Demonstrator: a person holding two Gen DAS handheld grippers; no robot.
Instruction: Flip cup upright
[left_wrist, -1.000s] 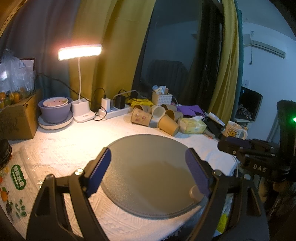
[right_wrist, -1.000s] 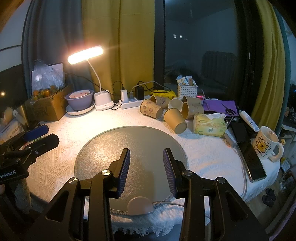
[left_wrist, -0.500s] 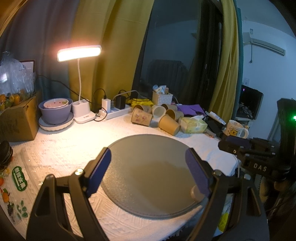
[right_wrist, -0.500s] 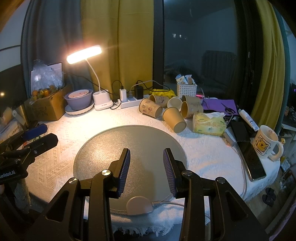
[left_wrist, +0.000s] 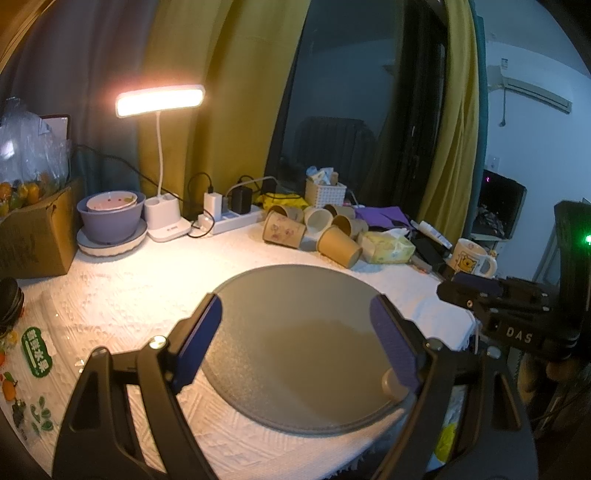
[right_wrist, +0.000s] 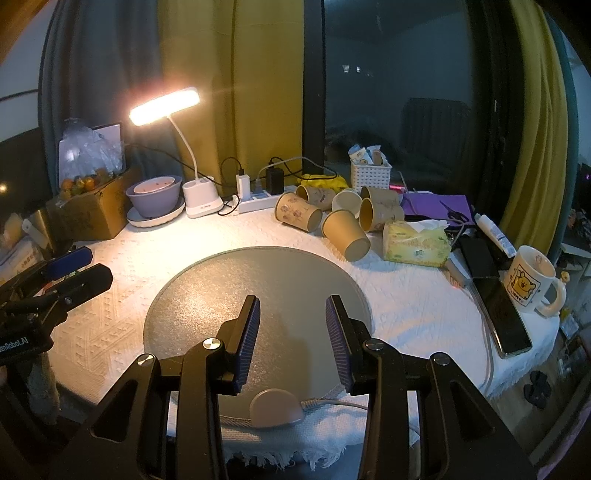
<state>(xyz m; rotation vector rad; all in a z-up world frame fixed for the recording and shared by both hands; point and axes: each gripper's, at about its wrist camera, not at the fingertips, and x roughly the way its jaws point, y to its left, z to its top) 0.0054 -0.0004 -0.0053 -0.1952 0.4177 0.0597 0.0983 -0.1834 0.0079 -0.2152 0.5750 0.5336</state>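
Lying tipped, brown paper cups (right_wrist: 345, 234) beyond round frosted mat (right_wrist: 258, 280), both tools (left_wrist: 295, 332) (right_wrist: 291, 325) spread, empty.

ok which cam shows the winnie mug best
The right wrist view: the mug stands upright at the table's right edge, large, its bear print facing the camera. In the left wrist view the same mug is smaller and farther off, behind the right gripper.

Dim room lit warmly by a desk lamp (left_wrist: 159, 99) whose head blooms into glare; the window (right_wrist: 399, 92) behind is dark. Fisheye curvature bends the edges, corners vignette black, and distant objects appear slightly soft in both views.
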